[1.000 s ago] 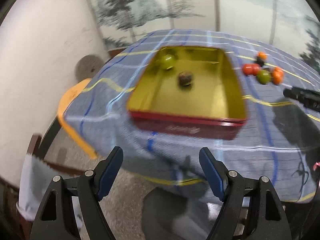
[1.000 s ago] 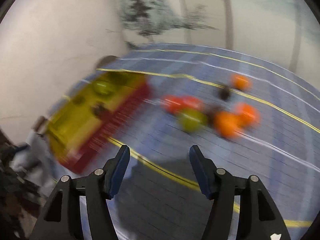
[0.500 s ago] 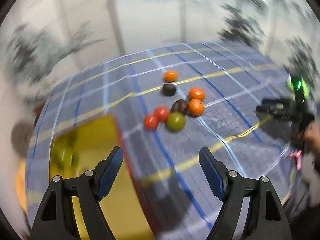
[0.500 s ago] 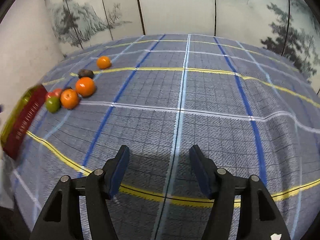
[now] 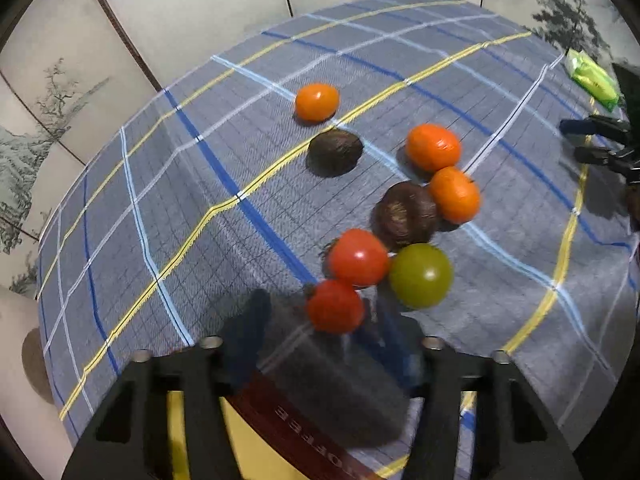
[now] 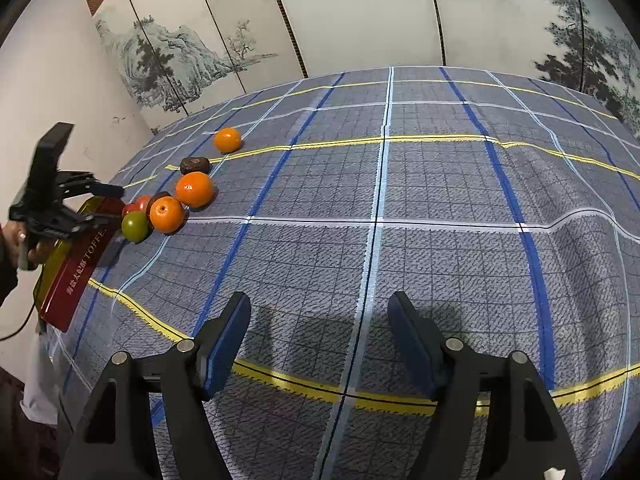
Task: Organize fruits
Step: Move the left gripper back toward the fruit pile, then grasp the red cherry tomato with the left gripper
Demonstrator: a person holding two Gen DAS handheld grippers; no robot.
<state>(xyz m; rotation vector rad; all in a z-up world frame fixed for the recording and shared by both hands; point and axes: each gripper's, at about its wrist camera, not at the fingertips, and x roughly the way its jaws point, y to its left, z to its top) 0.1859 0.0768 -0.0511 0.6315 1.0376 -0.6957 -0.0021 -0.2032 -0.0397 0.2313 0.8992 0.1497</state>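
The left hand-held gripper (image 5: 320,344), its blurred jaws apart and just now narrowing, hangs over the nearest red tomato (image 5: 335,306), beside the tin (image 6: 72,276). Settle the pads on its sides without nudging the green fruit (image 5: 421,275). The right hand-held gripper (image 6: 320,340) waits apart over bare worktop (image 6: 440,200).

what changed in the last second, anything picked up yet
Nothing picked up. The left gripper swung from the red tin over to the fruit, its jaws just closing near a red tomato, grip unclear. The right gripper turned away over bare cloth, jaws opening, empty. The fruit hasn't moved.
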